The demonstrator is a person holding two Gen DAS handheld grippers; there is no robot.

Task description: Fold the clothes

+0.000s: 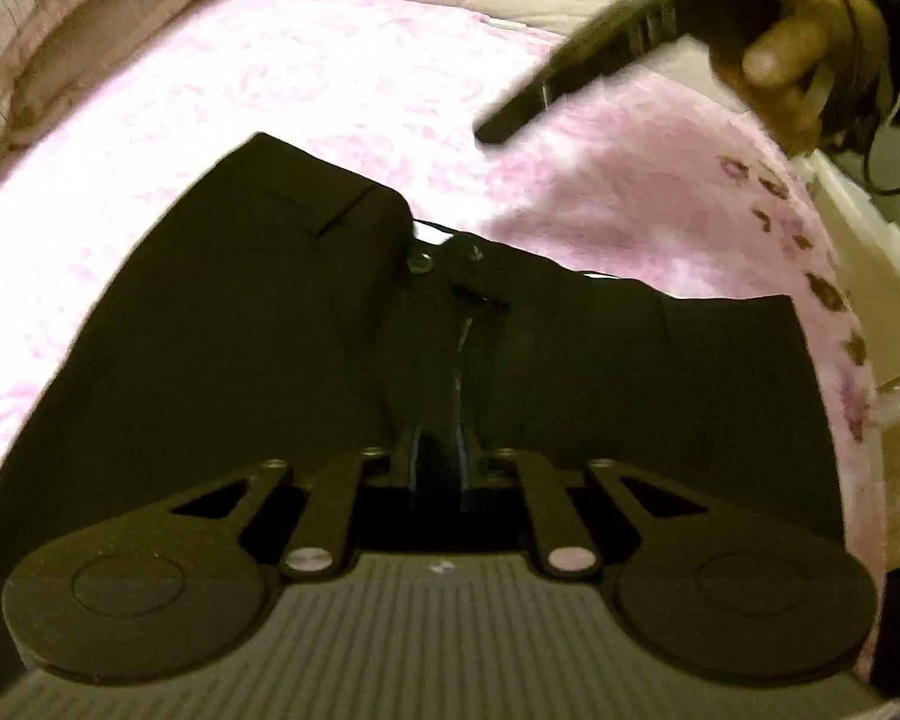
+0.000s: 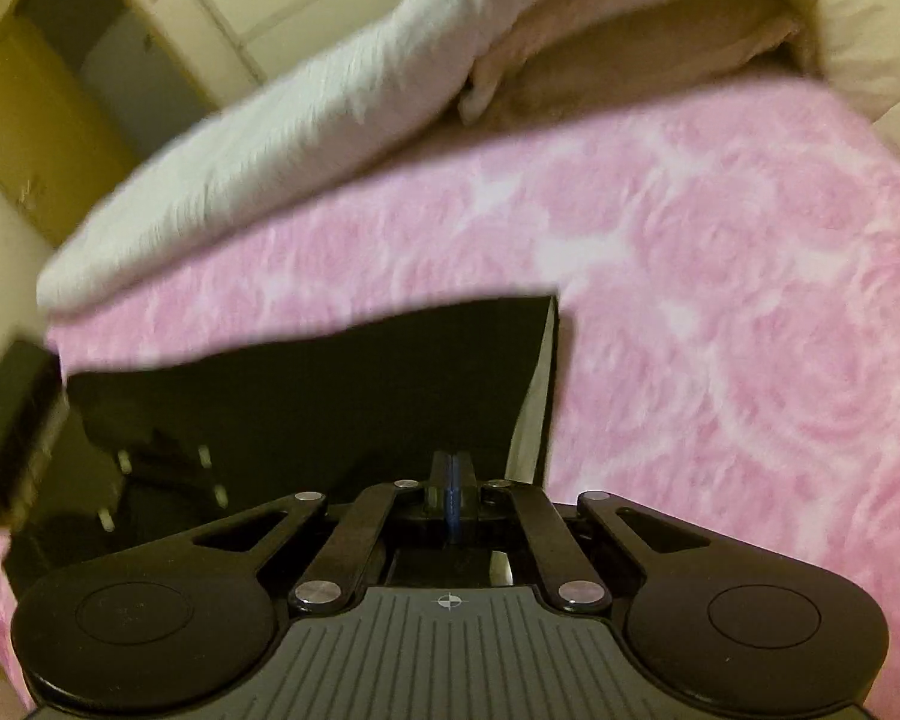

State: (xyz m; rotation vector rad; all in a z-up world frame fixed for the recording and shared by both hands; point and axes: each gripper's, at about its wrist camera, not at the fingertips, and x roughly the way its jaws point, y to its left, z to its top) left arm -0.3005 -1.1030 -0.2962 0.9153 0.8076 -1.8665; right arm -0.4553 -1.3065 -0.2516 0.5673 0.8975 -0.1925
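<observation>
Black trousers (image 1: 210,330) lie flat on a pink rose-patterned blanket (image 1: 270,72), waistband and button (image 1: 420,263) pointing away from me. My left gripper (image 1: 438,450) is shut on a pinched ridge of cloth just below the fly. My right gripper (image 1: 498,132) hangs in the air above the blanket, beyond the waistband, held by a hand (image 1: 786,54); its fingers are together with nothing between them. In the right wrist view the right gripper (image 2: 450,468) is shut over a corner of the trousers (image 2: 330,396), whose pale lining shows along the right edge.
Pillows (image 1: 60,30) and a white duvet (image 2: 270,138) are stacked at the head of the bed. The blanket's flowered edge (image 1: 858,360) drops off on the right. A pale wardrobe (image 2: 60,90) stands beyond the bed. Open blanket (image 2: 690,300) stretches right of the trousers.
</observation>
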